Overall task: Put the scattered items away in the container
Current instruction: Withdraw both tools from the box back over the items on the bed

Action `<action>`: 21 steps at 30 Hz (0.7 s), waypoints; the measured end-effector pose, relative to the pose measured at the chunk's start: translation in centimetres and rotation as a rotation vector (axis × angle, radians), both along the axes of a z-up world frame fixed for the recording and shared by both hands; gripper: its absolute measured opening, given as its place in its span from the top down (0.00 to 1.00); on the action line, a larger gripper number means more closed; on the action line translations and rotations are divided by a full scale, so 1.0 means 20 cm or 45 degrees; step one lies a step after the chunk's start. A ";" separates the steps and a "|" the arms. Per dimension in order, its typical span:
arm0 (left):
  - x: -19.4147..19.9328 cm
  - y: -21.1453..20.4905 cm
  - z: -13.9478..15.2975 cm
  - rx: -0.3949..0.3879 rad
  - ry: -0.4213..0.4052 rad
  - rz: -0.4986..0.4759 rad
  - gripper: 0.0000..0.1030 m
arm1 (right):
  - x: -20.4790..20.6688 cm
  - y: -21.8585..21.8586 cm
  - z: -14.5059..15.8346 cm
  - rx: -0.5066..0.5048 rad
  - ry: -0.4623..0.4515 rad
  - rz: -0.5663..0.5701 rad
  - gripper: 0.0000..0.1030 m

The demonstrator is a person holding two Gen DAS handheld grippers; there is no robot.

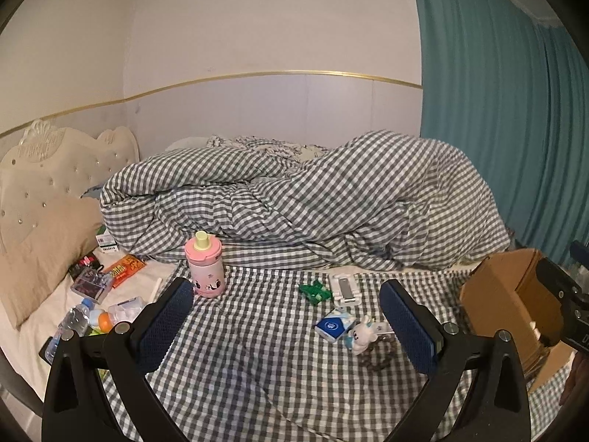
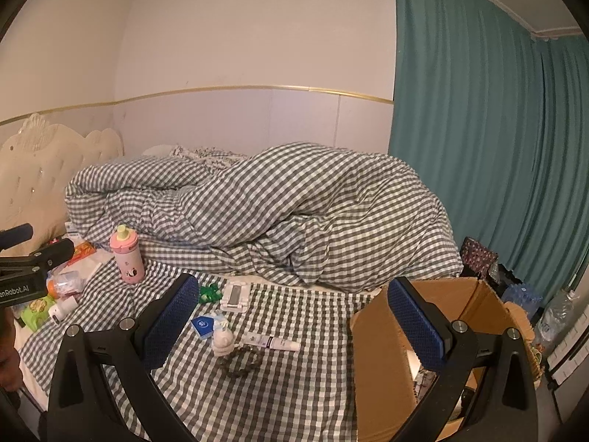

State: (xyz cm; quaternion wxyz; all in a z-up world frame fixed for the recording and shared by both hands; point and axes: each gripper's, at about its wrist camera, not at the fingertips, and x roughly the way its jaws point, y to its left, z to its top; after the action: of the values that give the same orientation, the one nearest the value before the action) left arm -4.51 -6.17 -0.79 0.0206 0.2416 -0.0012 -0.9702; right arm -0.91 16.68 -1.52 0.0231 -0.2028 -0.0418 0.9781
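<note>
Scattered on the checked sheet (image 2: 294, 386) ahead of both jaw pairs: rabbit toy (image 2: 223, 339), blue packet (image 2: 203, 325), tube (image 2: 270, 341), green toy (image 2: 210, 292), white stand (image 2: 235, 296). Pink bottle (image 1: 204, 266) upright just beyond left gripper's (image 1: 287, 324) left finger. Box (image 2: 383, 361) open behind right gripper's (image 2: 294, 331) right finger. Both grippers spread wide, holding nothing.

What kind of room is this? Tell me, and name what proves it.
Most likely a bedroom. A bed with a tufted cream headboard carries a rumpled gingham duvet, and teal curtains hang at its side. A pink bottle and other small items lie scattered beside a cardboard box.
</note>
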 end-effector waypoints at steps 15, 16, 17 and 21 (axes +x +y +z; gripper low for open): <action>-0.20 0.02 -0.22 -0.029 -0.113 -0.034 0.00 | -0.21 -0.01 -0.25 -0.005 -0.160 0.022 0.00; -0.22 0.02 -0.24 -0.030 -0.123 -0.035 0.00 | -0.23 -0.01 -0.27 -0.003 -0.171 0.023 0.00; -0.23 0.02 -0.25 -0.031 -0.130 -0.036 0.00 | -0.24 -0.01 -0.29 0.000 -0.183 0.025 0.00; -0.30 0.02 -0.32 -0.036 -0.161 -0.041 0.00 | -0.30 0.00 -0.36 -0.003 -0.234 0.039 0.00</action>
State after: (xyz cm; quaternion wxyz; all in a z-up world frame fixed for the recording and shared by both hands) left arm -10.44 -5.76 -7.22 0.0082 0.3020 -0.0202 -0.9531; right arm -6.96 16.62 -8.77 0.0040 -0.2909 -0.0457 0.9557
